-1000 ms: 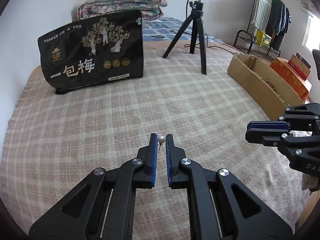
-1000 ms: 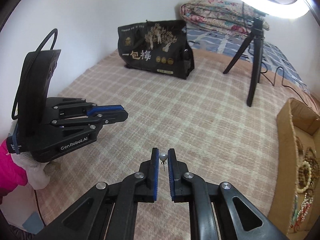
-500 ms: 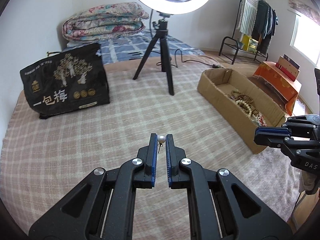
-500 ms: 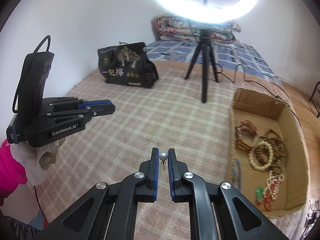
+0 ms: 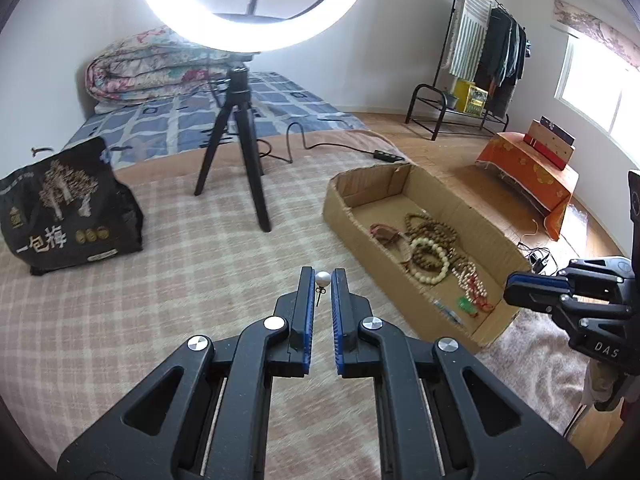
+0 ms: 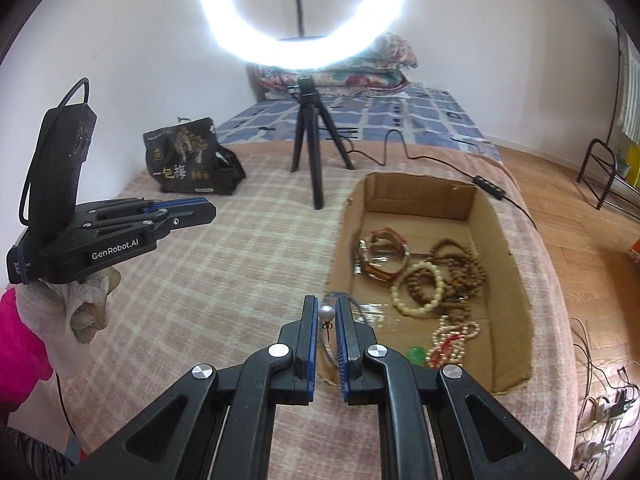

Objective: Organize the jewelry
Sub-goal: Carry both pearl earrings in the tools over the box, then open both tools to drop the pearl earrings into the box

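Note:
My left gripper point(image 5: 322, 276) is shut on a pearl earring point(image 5: 322, 279), held above the checked blanket, left of the cardboard box point(image 5: 360, 236). My right gripper point(image 6: 326, 312) is shut on a second pearl earring point(image 6: 326, 313), held at the box's near left wall point(image 6: 340, 248). The box holds bead bracelets point(image 6: 418, 288), a watch point(image 6: 380, 256) and necklaces. Each gripper shows in the other's view: the right one point(image 5: 528, 286) at the box's near end, the left one point(image 6: 192, 210) off to the left.
A ring light on a black tripod point(image 5: 240, 136) stands on the bed beyond the box. A black printed bag point(image 5: 68, 208) sits at the far left. Folded quilts point(image 5: 152, 68) lie at the head. A clothes rack point(image 5: 480, 64) and orange-draped stand point(image 5: 528, 172) are on the right floor.
Both grippers have swung right toward the cardboard box, each still holding its pearl earring. The box and its jewelry have come fully into both views.

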A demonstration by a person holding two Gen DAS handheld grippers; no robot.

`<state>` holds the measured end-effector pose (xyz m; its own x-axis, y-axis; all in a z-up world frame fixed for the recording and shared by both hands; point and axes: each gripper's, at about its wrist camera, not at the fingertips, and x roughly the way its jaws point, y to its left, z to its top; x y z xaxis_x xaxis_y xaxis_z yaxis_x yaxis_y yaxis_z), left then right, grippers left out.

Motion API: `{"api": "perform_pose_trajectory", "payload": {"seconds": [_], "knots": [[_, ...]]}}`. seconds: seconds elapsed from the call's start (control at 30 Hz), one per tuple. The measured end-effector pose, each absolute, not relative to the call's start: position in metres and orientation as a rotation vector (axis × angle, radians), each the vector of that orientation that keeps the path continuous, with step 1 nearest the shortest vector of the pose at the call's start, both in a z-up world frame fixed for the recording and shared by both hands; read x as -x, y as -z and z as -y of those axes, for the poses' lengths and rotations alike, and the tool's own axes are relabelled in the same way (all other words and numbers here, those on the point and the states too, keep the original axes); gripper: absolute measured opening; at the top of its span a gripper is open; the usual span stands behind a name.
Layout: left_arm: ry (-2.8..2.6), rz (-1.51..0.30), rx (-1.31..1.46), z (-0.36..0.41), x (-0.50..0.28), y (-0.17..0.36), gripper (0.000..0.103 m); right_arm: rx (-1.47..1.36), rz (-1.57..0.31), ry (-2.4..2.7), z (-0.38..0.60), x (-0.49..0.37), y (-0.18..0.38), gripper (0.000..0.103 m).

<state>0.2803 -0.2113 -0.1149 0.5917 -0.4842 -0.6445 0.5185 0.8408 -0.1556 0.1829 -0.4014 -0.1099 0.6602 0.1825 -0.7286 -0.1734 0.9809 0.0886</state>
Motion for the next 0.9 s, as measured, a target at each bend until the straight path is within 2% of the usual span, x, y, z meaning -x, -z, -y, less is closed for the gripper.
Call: {"api": "perform_pose_trajectory", "payload": {"seconds": [0.5, 0.9], "knots": [[0.643, -0.710, -0.046, 0.289, -0.293, 0.103, 0.006, -0.044, -0.828, -0.139, 0.443, -0.181, 0.115, 0.006], [0.656, -0.708, -0.047, 0.322, -0.302, 0.103, 0.006, -0.060, -0.832, -0.126, 0.453, -0.187, 0.121, 0.007]]}}
